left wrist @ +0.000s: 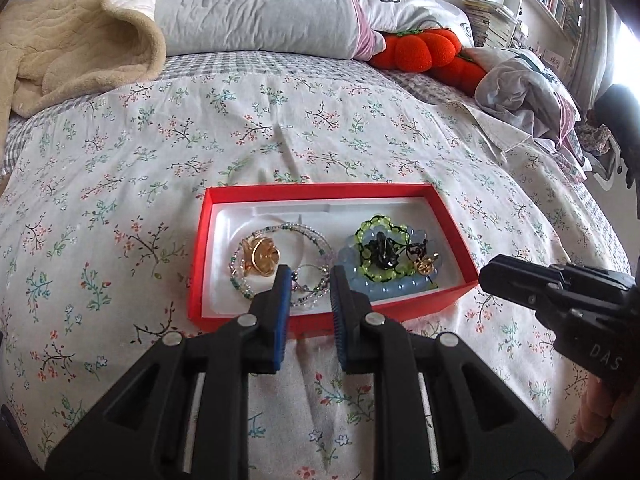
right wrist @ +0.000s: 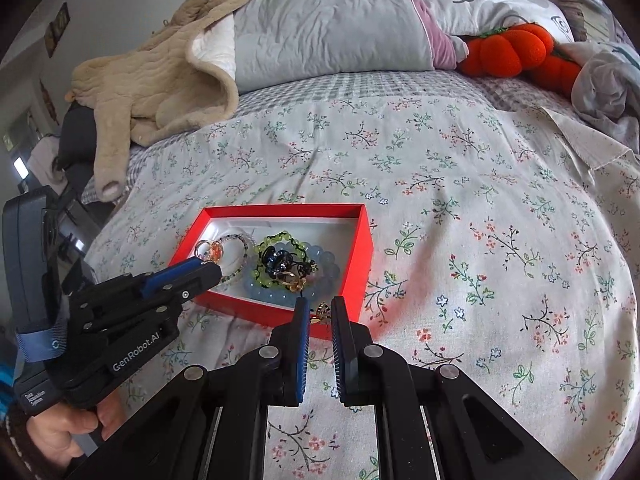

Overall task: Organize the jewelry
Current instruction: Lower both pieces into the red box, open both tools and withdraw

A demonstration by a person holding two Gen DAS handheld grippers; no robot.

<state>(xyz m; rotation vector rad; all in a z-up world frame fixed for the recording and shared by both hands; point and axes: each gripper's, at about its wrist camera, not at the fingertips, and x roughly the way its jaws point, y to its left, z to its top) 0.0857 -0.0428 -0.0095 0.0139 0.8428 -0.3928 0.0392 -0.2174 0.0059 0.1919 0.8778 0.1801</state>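
- The red box (left wrist: 456, 294) lies open on the bed's floral sheet (left wrist: 160, 152), lidless and shallow, so pieces can be dropped in from above.
- Inside, on the white lining, jewelry sits in two heaps. On the left are a gold ring (left wrist: 256, 254) and a clear beaded strand (left wrist: 320, 246). On the right are a blue bead bracelet (left wrist: 400, 286) and a green beaded piece (left wrist: 378, 230), tangled with dark items. The grouping looks like sorting by kind.
- The right tool (right wrist: 320, 314) hovers at the box's near wall, its jaws narrow and pinching a small gold piece (right wrist: 322, 312). It is too small to name, and is probably held there to go in or come out.
- The left tool (left wrist: 306, 284) hangs over the near left of the box. Its jaws are narrow with a gap between them, nothing is gripped, and the strand is visible through the gap.
- A grey pillow (left wrist: 256, 4), a beige blanket (left wrist: 68, 44) and an orange plush (left wrist: 420, 46) lie well apart at the head of the bed.
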